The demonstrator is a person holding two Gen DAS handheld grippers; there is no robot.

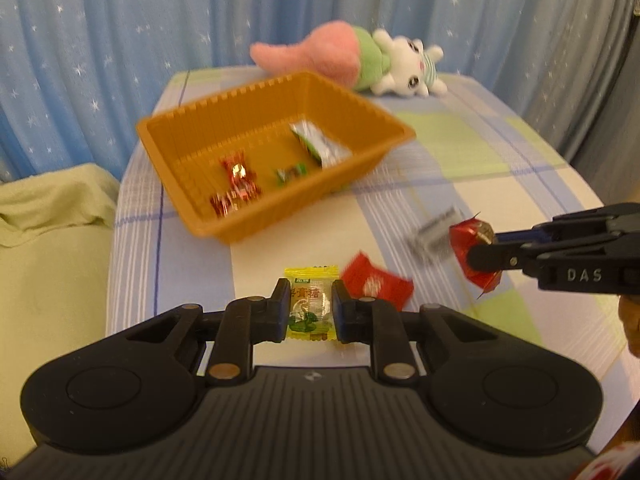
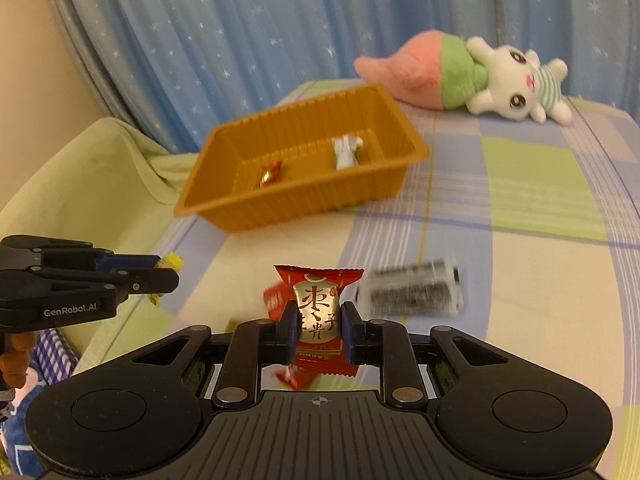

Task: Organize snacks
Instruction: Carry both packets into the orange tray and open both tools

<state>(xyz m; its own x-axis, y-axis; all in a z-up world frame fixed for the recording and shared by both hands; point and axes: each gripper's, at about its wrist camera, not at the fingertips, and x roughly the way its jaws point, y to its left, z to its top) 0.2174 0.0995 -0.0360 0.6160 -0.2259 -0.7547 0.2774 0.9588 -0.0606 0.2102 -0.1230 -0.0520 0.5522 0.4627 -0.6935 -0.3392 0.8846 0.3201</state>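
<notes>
1. The left gripper [image 1: 311, 307] is closed on a yellow candy packet [image 1: 311, 304], which is pinched by its sides between the two jaws.
2. The right gripper [image 2: 319, 330] is closed on a red date packet [image 2: 319, 312], gripped across its middle.
3. Both packets are held above the checked cloth [image 1: 460, 168], short of the orange basket [image 1: 276, 152].
4. Several wrapped sweets are already contained in the basket, so the step in hand is judged to be the carry from pick-up to drop-off.
5. A flat red packet [image 1: 376, 284] and a blurred silver packet [image 2: 414, 292] are left on the cloth.
6. For the next move, each gripper is to be brought over the basket rim before the jaws are released.
</notes>
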